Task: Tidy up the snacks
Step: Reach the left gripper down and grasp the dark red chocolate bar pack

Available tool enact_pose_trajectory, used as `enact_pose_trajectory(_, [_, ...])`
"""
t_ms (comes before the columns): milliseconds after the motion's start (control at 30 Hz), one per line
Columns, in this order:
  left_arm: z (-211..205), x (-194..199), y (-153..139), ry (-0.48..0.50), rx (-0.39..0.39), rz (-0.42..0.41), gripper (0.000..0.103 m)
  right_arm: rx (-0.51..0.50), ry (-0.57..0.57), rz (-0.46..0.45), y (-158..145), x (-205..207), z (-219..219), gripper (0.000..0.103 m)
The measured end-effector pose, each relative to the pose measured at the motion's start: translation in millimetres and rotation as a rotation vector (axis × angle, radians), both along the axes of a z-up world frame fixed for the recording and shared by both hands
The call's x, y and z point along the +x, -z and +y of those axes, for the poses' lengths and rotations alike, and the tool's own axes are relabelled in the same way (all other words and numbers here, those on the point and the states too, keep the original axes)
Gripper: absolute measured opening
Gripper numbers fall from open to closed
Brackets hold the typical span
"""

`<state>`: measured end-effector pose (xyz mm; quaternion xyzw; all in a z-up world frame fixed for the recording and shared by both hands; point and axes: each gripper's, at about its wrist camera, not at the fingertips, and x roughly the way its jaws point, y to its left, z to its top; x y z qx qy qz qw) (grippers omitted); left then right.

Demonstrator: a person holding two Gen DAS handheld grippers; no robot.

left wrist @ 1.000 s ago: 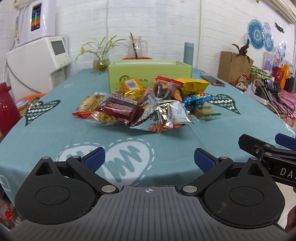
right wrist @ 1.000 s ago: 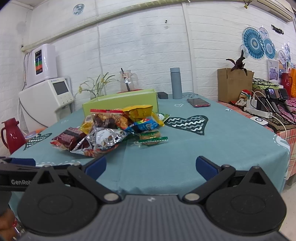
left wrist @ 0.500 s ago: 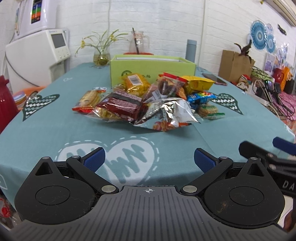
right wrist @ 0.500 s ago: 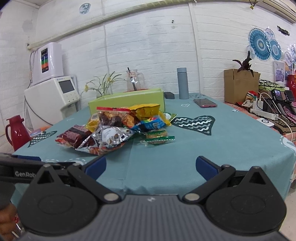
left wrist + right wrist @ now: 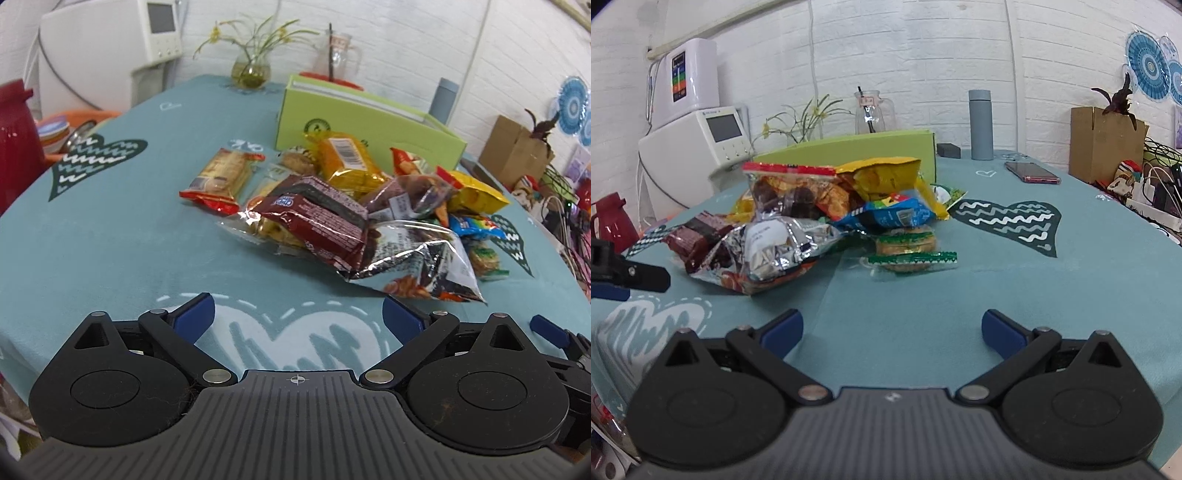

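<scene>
Grippers, left (image 5: pixel 297 314) narrowing slightly yet wide, right (image 5: pixel 892 328) wide, both empty, are facing snack pile (image 5: pixel 354 210) at twelve o'clock, likely for picking.

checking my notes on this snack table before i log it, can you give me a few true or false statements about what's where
1. The snack packets lie in a pile on the teal tablecloth. True.
2. The green box stands behind the pile. True.
3. The left gripper holds a snack. False: its jaws are apart with only tablecloth between them, though they have just been closing a little.
4. The phone lies on top of the snack pile. False: it lies apart on the cloth, near the grey bottle.
5. The right gripper is open and empty. True.
6. The silver bag is inside the green box. False: it lies at the near edge of the pile.
</scene>
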<state>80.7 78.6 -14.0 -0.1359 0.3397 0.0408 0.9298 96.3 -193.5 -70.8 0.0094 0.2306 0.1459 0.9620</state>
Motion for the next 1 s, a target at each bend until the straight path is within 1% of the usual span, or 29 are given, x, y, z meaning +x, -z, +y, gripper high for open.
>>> enact_pose_trajectory(100, [7.3,8.6,-1.9,0.007,-0.028,0.029,0.084,0.098,0.005,-0.006,0.4,2.2,-12.6,0.103])
enact_pose_trajectory(133, [11.1,9.8,-3.9,0.005,-0.034,0.031,0.084,0.106,-0.007,-0.012,0.9,1.7,-15.1,0.102])
enact_pose_trajectory(200, [20.6,11.9,-9.1,-0.003,-0.047,0.029,0.084,0.041,-0.03,0.026,-5.6,3.5,-10.3,0.103])
enact_pose_trajectory(233, [26.9,13.1,-13.6,-0.006,-0.061,0.018,0.084,0.03,-0.033,0.042,-11.7,3.8,-6.9,0.103])
enact_pose_trajectory(267, [33.0,15.1,-18.1,-0.008,-0.079,0.009,0.084,0.041,-0.075,0.024,-19.9,1.9,-2.8,0.103])
enact_pose_trajectory(333, [45.3,18.0,-25.9,-0.01,-0.119,-0.017,0.084,0.049,-0.202,-0.02,-38.4,0.8,13.6,0.103])
enact_pose_trajectory(367, [49.7,19.0,-29.1,-0.005,-0.137,-0.03,0.084,0.036,-0.28,-0.042,-48.2,1.5,27.2,0.103])
enact_pose_trajectory(433, [57.4,23.0,-32.4,0.025,-0.183,-0.036,0.085,-0.023,-0.458,-0.078,-62.9,7.4,60.8,0.103])
enact_pose_trajectory(533, [70.1,33.5,-29.1,0.064,-0.287,-0.02,0.082,-0.103,-0.655,-0.059,-66.5,29.9,106.6,0.102])
enact_pose_trajectory(567, [73.0,36.7,-26.2,0.07,-0.315,-0.01,0.079,-0.131,-0.697,-0.041,-64.6,40.1,119.8,0.102])
enact_pose_trajectory(600, [76.1,39.6,-23.7,0.072,-0.34,-0.005,0.075,-0.163,-0.716,-0.034,-62.4,49.0,131.3,0.102])
enact_pose_trajectory(667, [82.9,44.9,-19.7,0.07,-0.369,0.003,0.075,-0.214,-0.751,-0.028,-57.9,62.9,149.8,0.102])
enact_pose_trajectory(733, [91.1,46.7,-16.3,0.044,-0.382,0.004,0.075,-0.236,-0.787,0.023,-52.3,75.6,165.3,0.102])
enact_pose_trajectory(800, [101.0,47.7,-14.7,0.02,-0.384,0.004,0.076,-0.237,-0.807,0.075,-47.0,76.2,174.9,0.102])
enact_pose_trajectory(867, [108.2,47.8,-12.8,0.007,-0.367,0.011,0.076,-0.229,-0.825,0.074,-46.5,63.6,178.6,0.102])
enact_pose_trajectory(933, [111.9,48.5,-10.6,0.007,-0.345,0.03,0.076,-0.182,-0.843,0.075,-51.5,52.0,181.0,0.102])
enact_pose_trajectory(1000, [112.7,45.6,-8.4,0.015,-0.33,0.04,0.076,-0.166,-0.809,0.077,-56.0,42.8,181.3,0.102])
